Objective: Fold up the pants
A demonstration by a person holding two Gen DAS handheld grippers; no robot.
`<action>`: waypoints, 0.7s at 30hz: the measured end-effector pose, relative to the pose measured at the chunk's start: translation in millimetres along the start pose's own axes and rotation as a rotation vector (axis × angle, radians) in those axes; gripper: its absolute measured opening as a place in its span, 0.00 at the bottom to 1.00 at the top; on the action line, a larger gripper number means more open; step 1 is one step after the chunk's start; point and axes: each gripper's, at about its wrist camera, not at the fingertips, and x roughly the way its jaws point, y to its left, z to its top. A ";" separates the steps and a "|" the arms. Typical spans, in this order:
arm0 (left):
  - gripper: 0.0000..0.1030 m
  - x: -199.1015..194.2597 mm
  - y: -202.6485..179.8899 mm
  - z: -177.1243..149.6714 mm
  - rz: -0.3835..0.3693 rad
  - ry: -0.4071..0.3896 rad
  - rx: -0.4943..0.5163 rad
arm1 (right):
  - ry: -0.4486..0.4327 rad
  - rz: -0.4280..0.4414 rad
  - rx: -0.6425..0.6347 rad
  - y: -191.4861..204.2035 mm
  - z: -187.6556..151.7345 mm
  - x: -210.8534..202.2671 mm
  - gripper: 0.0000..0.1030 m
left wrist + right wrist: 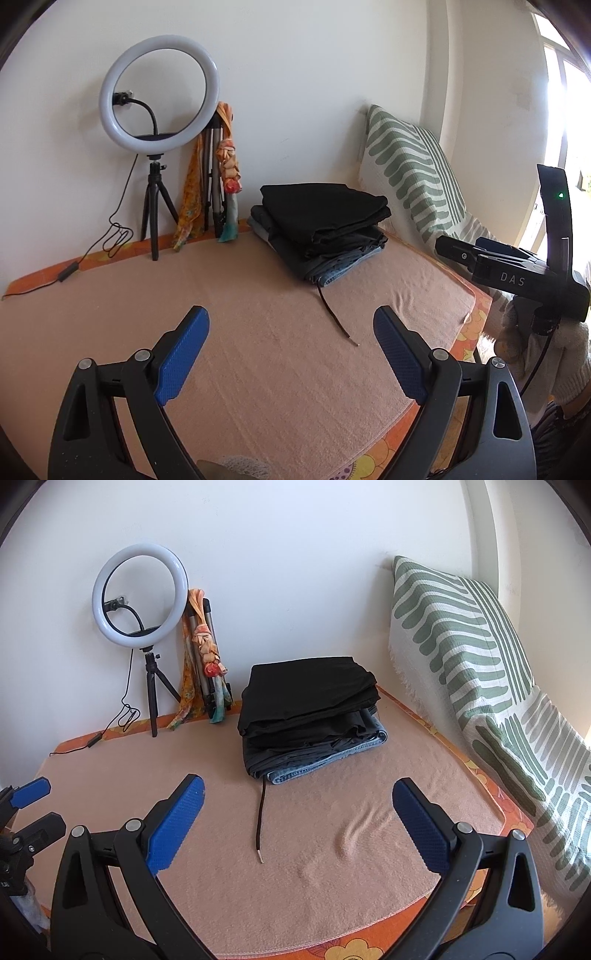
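A: In the left wrist view, the left gripper (291, 354) fills the lower frame, its blue pads spread wide with nothing between them, only the peach blanket (258, 369) beneath.

B: Same in the right wrist view: the right gripper (297, 830) stands wide open and empty. The stack of folded pants (310, 716) sits at centre frame, black pairs on top, blue denim at the bottom, a dark drawstring (260, 819) trailing toward the camera.

A: Here the stack (321, 232) is upper centre, the drawstring (334, 317) running down and to the right. At the right edge I see the other gripper's black body from the side, and a bright window (565, 110) behind it.

B: My view shows no window, only one blue pad of the left gripper at the left edge. The striped cushion (480, 672) takes up my right side.

A: The ring light (159, 92) stands upper left in both.
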 end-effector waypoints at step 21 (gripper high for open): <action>1.00 -11.2 1.7 2.0 0.060 -0.046 0.015 | -0.018 -0.020 0.017 -0.8 2.7 -1.1 1.00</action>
